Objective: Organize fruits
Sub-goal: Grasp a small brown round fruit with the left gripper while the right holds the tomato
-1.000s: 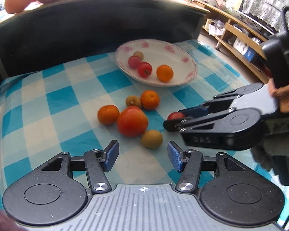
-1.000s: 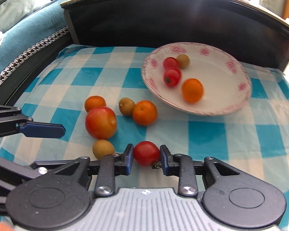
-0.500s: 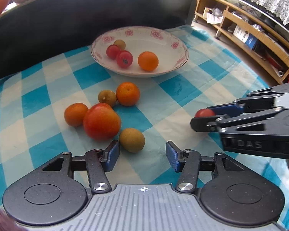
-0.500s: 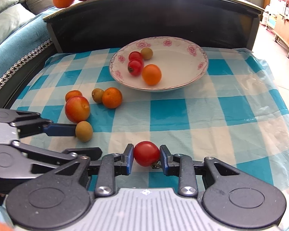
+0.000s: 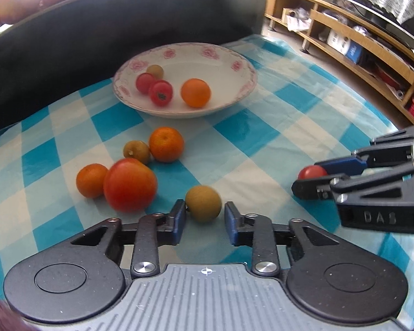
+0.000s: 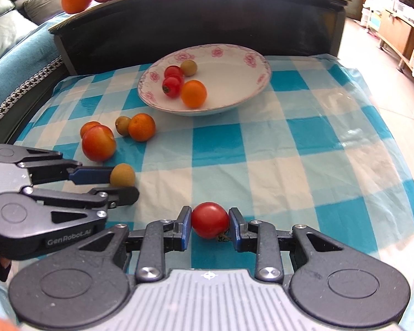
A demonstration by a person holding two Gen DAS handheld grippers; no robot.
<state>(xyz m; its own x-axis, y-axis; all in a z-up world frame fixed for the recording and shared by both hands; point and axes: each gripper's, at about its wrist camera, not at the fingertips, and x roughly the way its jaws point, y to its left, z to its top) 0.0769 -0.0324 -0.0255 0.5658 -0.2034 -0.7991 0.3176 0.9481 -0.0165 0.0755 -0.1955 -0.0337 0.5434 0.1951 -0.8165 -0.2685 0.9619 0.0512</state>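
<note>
Checkered cloth (image 6: 303, 143) beneath glossy red tomato (image 6: 209, 219), stem downward.

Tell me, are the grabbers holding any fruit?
Right gripper pinches a red tomato by its sides. Left gripper is open around a brown fruit.

Both tongs (image 5: 202, 219) (image 6: 209, 227) are black with blue pads, silver screws and a ribbed grey housing.

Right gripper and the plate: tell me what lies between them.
Nothing: from the right gripper, shut on a tomato, to the plate, only bare checked cloth shows in the right wrist view.
</note>
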